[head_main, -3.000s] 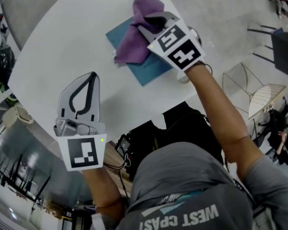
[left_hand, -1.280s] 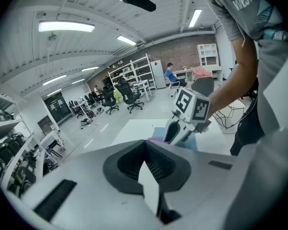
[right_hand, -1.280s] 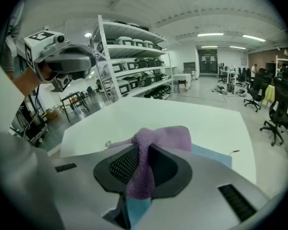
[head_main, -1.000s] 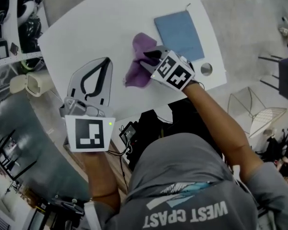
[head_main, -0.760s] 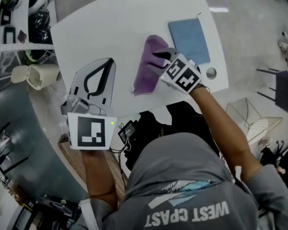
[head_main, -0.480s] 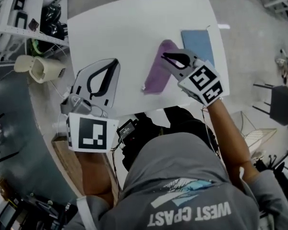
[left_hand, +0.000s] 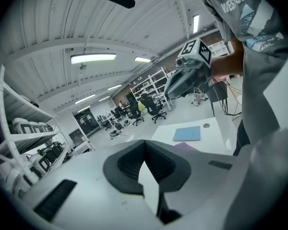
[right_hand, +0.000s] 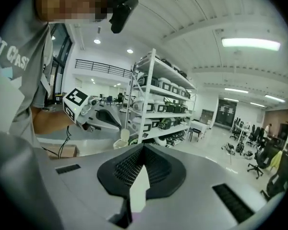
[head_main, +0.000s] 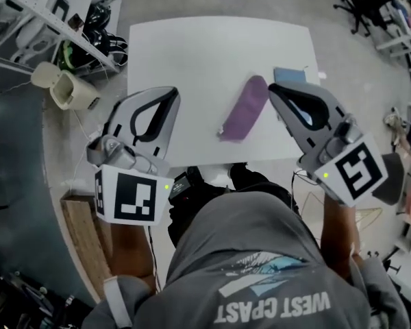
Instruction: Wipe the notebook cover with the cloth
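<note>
1. Close to me, my left gripper (head_main: 168,94) is held up over the near left part of the white table (head_main: 192,46). Its jaws are pressed together with nothing in them.
2. My right gripper (head_main: 275,88) is held high on the right, pointing away from me. Its jaws are closed and empty too.
3. The purple cloth (head_main: 244,108) lies flat on the table between the two grippers.
4. Farther off, the blue notebook (head_main: 289,75) lies by the table's right edge, partly hidden by my right gripper.

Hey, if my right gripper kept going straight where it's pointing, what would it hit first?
Likely nothing nearby: the right gripper points level above the table, toward the shelving rack beyond it. Depth is hard to judge.
</note>
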Available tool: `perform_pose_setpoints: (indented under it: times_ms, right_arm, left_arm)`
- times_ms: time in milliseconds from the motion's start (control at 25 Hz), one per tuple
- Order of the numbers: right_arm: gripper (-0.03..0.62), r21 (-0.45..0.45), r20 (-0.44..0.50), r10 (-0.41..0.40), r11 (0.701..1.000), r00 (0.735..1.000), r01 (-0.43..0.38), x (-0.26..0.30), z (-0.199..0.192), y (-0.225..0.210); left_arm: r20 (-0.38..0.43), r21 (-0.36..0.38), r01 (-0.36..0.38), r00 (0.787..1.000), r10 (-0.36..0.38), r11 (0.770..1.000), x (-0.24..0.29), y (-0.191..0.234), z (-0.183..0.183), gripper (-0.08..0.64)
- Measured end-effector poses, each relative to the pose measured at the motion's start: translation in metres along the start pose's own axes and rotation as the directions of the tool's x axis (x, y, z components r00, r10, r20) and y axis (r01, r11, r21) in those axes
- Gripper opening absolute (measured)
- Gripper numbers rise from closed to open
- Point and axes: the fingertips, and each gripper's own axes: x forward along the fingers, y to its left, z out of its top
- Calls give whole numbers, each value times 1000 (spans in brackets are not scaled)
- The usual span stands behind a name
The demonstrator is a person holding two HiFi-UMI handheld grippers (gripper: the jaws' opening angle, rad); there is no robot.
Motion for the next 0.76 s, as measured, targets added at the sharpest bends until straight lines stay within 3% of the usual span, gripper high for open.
perform_pose_setpoints:
  times_ms: [280, 760]
  right_arm:
    - [29, -84, 16, -1, 996, 1000, 2, -20, 41, 38]
    - [29, -111, 2, -18, 994, 1000, 18, -31, 53, 79]
  left_arm:
    - [27, 1, -49, 998, 49, 999, -43, 6, 0, 0]
    - [88, -34, -59, 994, 61, 998, -82, -7, -6, 0]
